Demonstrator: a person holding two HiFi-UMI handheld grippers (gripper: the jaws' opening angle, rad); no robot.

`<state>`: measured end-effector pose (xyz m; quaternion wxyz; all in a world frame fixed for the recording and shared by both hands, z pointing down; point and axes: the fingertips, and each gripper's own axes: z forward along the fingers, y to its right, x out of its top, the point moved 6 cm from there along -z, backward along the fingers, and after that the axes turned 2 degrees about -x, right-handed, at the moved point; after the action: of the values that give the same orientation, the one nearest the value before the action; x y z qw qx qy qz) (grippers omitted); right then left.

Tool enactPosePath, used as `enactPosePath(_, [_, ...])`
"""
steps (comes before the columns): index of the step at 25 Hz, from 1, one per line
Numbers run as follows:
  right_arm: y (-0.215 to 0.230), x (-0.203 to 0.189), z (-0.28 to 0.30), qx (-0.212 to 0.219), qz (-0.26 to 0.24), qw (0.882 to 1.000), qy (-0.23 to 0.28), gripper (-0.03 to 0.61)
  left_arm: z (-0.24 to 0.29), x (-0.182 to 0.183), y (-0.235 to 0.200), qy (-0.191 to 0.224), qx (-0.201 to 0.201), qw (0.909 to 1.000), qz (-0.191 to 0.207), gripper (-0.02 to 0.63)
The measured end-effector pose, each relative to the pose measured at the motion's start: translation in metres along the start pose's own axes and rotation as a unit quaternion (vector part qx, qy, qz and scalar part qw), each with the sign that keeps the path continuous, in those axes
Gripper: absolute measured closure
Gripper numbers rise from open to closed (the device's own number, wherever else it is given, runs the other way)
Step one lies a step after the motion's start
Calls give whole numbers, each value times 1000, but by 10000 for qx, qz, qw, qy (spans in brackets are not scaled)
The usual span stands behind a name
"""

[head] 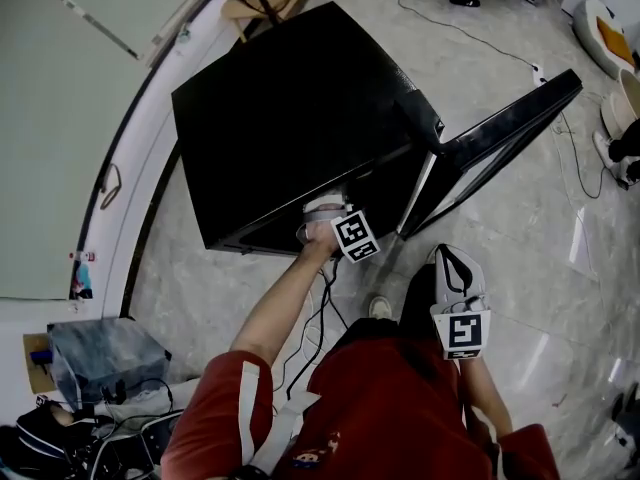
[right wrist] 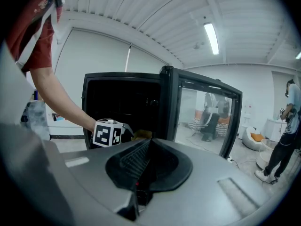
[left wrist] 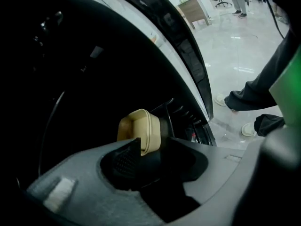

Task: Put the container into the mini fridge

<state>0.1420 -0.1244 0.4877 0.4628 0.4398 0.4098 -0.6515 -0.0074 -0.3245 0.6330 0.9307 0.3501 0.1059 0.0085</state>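
**A:** Where was the right gripper [right wrist: 148,145]?

**B:** Held back by the person, jaws together on nothing. The left gripper [left wrist: 156,155] was at the mouth of the mini fridge [head: 290,108], jaws spread wide and gripping nothing. The beige container [left wrist: 138,128] sat just beyond their tips, inside the dark cabinet.

**A:** What could have spoiled it?

**B:** A careless retreat, I'd judge: a jaw tip might have clipped the container and tipped it. The door [head: 500,148] stood open too, and closing it could have knocked a container left near the front.

A grey bundle [head: 105,358] sits at lower left; a thin cable [head: 470,35] crosses the pale floor [head: 520,238] at upper right.
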Motion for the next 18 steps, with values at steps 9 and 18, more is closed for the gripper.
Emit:
enactPosePath(9, [-6, 2, -2, 20, -20, 10000, 27, 578, -38, -1, 28, 138, -119, 9998, -20, 443])
enactPosePath(18, [-4, -2, -10, -83, -44, 10000, 12, 578, -72, -14, 65, 99, -319, 9981, -510, 443])
